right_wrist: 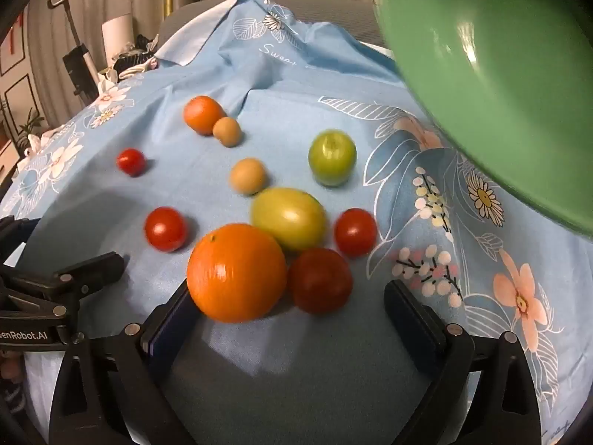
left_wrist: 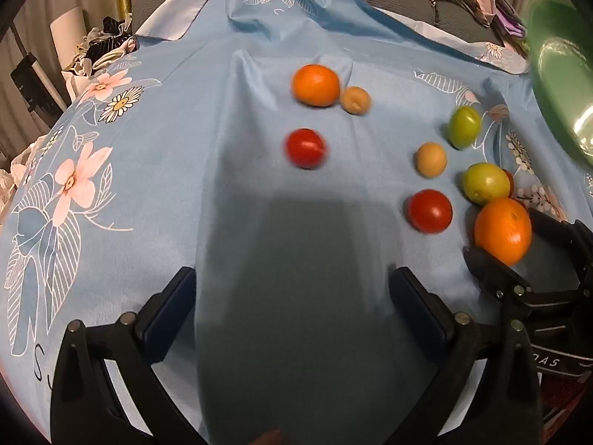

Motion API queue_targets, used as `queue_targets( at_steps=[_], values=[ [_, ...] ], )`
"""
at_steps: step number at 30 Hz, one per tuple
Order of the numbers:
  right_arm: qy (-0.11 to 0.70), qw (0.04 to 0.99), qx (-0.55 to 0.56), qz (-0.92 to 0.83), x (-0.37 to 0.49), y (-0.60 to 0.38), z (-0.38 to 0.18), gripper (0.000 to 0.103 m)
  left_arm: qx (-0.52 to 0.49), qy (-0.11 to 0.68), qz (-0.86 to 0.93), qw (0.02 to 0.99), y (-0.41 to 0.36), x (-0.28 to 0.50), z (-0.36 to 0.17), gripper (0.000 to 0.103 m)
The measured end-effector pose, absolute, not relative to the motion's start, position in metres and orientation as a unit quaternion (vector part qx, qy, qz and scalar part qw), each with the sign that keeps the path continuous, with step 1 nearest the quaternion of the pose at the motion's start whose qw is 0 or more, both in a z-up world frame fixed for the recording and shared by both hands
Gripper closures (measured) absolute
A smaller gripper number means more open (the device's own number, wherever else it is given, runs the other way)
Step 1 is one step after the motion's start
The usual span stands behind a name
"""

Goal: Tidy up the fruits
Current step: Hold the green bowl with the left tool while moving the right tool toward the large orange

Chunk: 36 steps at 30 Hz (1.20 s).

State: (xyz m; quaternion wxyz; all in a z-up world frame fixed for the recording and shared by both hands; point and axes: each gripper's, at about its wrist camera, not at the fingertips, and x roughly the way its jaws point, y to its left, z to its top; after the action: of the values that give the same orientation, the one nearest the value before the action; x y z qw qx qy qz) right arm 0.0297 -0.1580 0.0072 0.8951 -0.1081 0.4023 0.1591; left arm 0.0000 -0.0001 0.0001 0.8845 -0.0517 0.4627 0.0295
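Several fruits lie loose on a blue flowered cloth [right_wrist: 304,85]. In the right wrist view a large orange [right_wrist: 236,272] sits just ahead of my open right gripper [right_wrist: 287,311], close to its left finger, with a dark red tomato [right_wrist: 320,280] beside it and a yellow-green fruit [right_wrist: 289,218] behind. A second orange [right_wrist: 204,114], red tomatoes [right_wrist: 165,228], tan fruits [right_wrist: 247,176] and a green fruit [right_wrist: 332,157] lie farther off. My left gripper [left_wrist: 292,300] is open and empty over bare cloth; the near orange [left_wrist: 503,230] lies to its right.
A green bowl [right_wrist: 493,74] hangs tilted at the upper right, also in the left wrist view [left_wrist: 556,74]. Clothes and clutter [left_wrist: 103,44] line the cloth's far and left edges. The right gripper's body [left_wrist: 537,289] shows beside the near orange.
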Motion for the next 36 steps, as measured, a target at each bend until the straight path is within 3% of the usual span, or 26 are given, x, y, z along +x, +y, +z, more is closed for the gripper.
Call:
queue_targets(
  at_steps=[36],
  values=[
    [0.41, 0.893, -0.105, 0.153, 0.0299, -0.1586, 0.0062, 0.005, -0.045, 0.475, 0.056, 0.877, 0.0018, 0.0007, 0.002, 0.001]
  ],
)
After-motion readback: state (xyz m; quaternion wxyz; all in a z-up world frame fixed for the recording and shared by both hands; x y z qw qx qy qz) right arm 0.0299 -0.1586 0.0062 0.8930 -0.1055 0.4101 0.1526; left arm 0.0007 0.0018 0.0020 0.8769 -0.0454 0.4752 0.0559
